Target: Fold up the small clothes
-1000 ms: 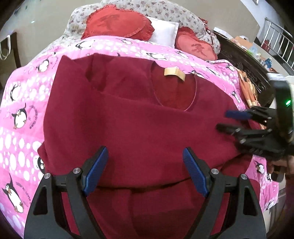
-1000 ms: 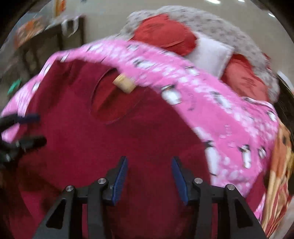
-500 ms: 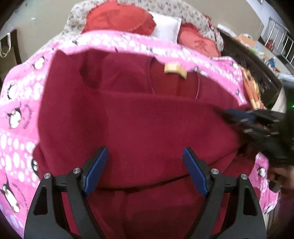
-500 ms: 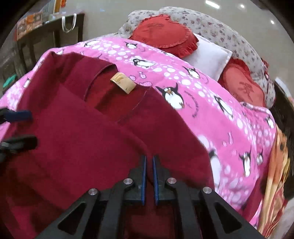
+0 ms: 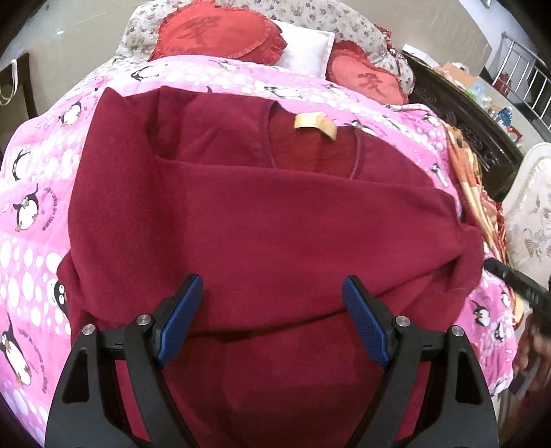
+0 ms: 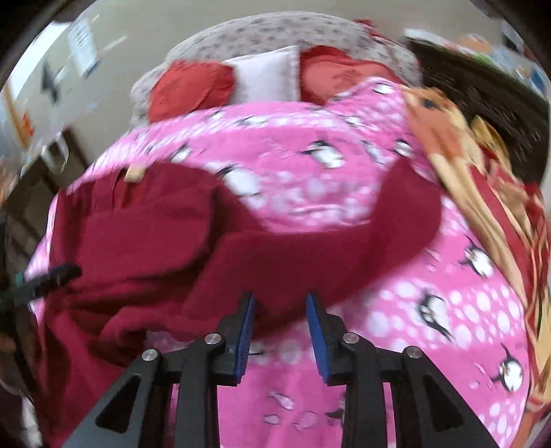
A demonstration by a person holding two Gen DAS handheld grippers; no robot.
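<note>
A dark red fleece top (image 5: pixel 261 227) lies on the pink penguin quilt (image 5: pixel 31 220), neck and tan label (image 5: pixel 315 124) at the far side. One sleeve is folded across the body. My left gripper (image 5: pixel 272 310) is open and empty just above the near part of the top. My right gripper (image 6: pixel 280 322) is open at the top's (image 6: pixel 241 248) right edge, holding nothing. The right wrist view is blurred. A dark part of the right gripper shows at the right edge of the left wrist view (image 5: pixel 516 282).
Red heart cushions (image 5: pixel 220 32) and a white pillow (image 5: pixel 306 51) lie at the head of the bed. An orange patterned blanket (image 5: pixel 471 186) and dark carved bed frame (image 5: pixel 458 103) run along the right side. A white padded chair (image 5: pixel 530 213) stands at far right.
My right gripper was shut on the top's right part half a second ago; it has let go, opened and drawn back to the right. The sleeve now lies across the body. The left gripper stayed open.
</note>
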